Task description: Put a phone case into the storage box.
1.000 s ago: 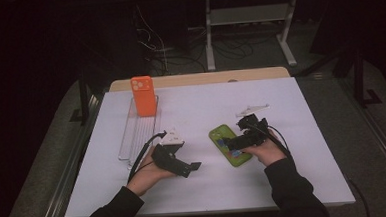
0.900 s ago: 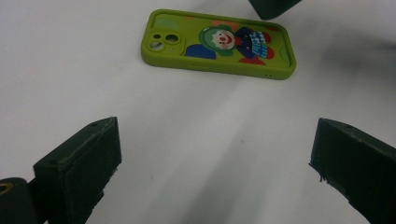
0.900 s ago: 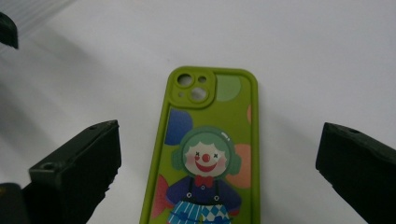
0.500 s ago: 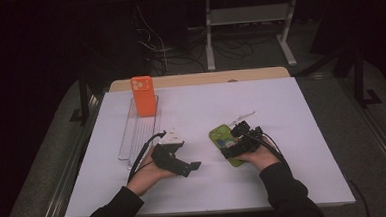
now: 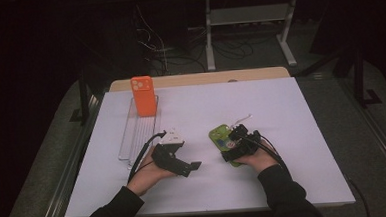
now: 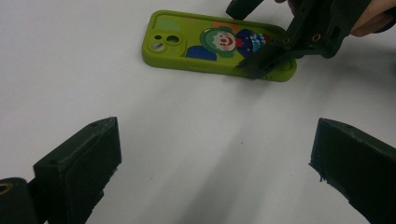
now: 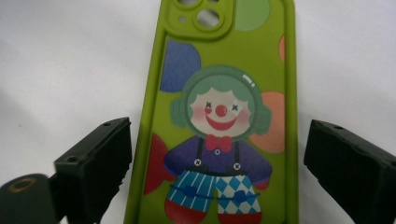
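Note:
A green phone case [image 7: 219, 116] printed with a clown lies flat on the white table, camera holes at its far end. My right gripper [image 7: 219, 128] is low over its near end with one jaw on each long side. Its jaws have just been closing, but a gap remains at both sides, so it is open. In the high view the right gripper [image 5: 231, 145] covers the near end of the green case [image 5: 220, 136]. My left gripper [image 5: 186, 164] rests open on the table to the left, pointing at the green case [image 6: 205, 44]. Nothing lies between its jaws [image 6: 217, 128].
An orange phone case [image 5: 143, 95] stands upright at the far end of a clear ribbed tray [image 5: 135, 136] on the left. A small white object [image 5: 242, 119] lies just beyond the green case. The white table top [image 5: 281, 104] ends at a wooden strip at the back.
My right gripper has sunk and come a little nearer and leftward, down over the green case's near end. The left gripper has stayed put.

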`<state>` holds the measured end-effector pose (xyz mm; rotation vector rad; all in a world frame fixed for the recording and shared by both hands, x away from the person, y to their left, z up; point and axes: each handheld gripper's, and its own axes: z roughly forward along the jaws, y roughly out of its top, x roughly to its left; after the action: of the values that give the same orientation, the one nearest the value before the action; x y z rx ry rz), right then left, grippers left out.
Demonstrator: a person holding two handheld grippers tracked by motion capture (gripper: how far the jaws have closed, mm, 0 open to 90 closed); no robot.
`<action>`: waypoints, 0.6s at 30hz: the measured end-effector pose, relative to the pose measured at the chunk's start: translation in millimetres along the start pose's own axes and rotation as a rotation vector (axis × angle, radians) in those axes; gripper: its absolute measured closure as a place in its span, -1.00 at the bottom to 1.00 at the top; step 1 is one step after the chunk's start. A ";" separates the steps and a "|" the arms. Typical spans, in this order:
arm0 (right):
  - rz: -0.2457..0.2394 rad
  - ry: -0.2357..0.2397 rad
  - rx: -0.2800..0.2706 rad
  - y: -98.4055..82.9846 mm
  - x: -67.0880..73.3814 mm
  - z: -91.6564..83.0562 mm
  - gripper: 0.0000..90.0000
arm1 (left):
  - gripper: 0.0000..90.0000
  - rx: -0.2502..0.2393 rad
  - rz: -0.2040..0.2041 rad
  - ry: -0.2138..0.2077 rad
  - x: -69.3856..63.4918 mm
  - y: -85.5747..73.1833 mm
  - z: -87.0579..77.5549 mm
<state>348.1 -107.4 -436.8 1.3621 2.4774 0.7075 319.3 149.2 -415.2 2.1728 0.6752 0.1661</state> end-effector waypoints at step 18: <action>0.043 -0.030 0.022 -3.1 6.3 1.5 -0.68 | -0.97 0.001 -0.004 0.004 -1.2 -0.5 1.3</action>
<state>343.0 -103.1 -439.4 1.4269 2.4462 0.6659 318.5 147.9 -416.2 2.1727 0.6822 0.1686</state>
